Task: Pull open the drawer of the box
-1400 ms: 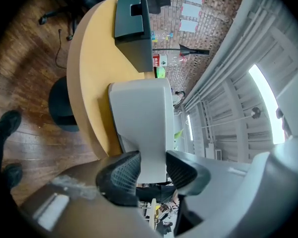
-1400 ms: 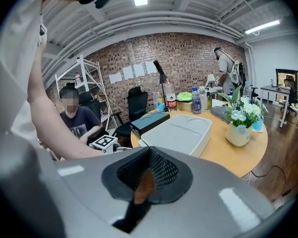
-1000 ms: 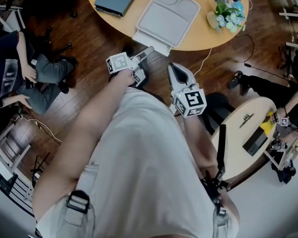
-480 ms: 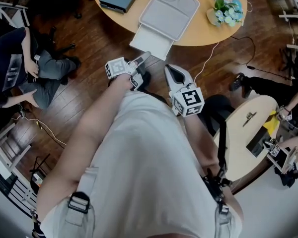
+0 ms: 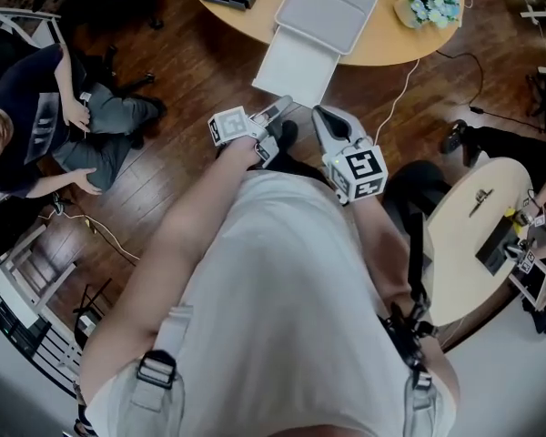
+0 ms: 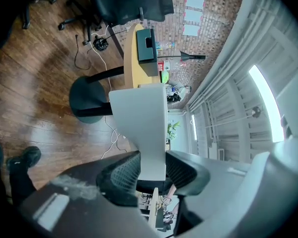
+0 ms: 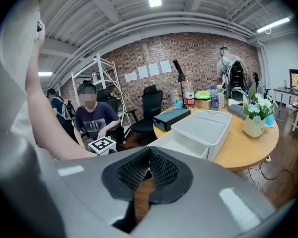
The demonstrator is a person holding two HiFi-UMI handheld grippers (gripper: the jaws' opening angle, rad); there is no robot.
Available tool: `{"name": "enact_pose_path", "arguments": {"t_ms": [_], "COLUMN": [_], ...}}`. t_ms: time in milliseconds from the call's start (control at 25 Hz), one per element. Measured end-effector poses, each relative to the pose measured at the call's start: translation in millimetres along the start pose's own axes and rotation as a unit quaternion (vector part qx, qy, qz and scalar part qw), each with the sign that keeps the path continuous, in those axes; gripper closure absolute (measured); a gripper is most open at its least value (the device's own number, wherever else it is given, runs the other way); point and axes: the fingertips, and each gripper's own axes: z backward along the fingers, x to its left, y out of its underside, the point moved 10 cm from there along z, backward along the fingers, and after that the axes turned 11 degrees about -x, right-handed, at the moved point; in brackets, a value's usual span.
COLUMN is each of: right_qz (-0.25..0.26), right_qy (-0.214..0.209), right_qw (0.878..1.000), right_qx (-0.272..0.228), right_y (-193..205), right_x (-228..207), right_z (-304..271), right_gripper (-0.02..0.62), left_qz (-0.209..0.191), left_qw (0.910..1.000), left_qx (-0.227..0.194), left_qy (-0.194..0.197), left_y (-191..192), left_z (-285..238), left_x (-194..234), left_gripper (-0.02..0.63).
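drawer (image 5: 298, 66) slid further out, left gripper (image 5: 280, 110) clamping it, right gripper (image 5: 324, 116) closed empty.

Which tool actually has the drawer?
The left tool: its jaws are clamped on the white drawer front. The right tool, beside it, is shut with nothing between its pads.
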Motion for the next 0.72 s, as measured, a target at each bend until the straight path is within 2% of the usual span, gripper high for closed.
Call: {"name": "enact_pose_path", "arguments": {"t_ms": [120,200,520,720], "right_qz": [0.001,0.001,0.007,0.008], "right_qy": [0.003,0.007,0.028,0.044], "right_qw": [1.0,1.0,0.999,0.999], "right_qx": [0.004,0.008,0.013,0.007], "right_y": [4,7,12,16], "right_x": [20,34,69,78], "right_z": [2,5,22,39], "right_gripper": [0.588,0.588,0.588,0.588], "left_qz": [0.046,0.059,0.045,0.0], "left_qw": [0.9988,0.9981,0.9989,0.9998], "left_qx": [-0.003,-0.004,0.002,0.02], "left_qy": [0.015,0.018,0.011,0.005], "left_y": [11,16,25,24], "left_z": [15,24,37,38], "left_x": [2,3,10,8], "left_gripper": [0.445,0.445,0.443,0.426]}}
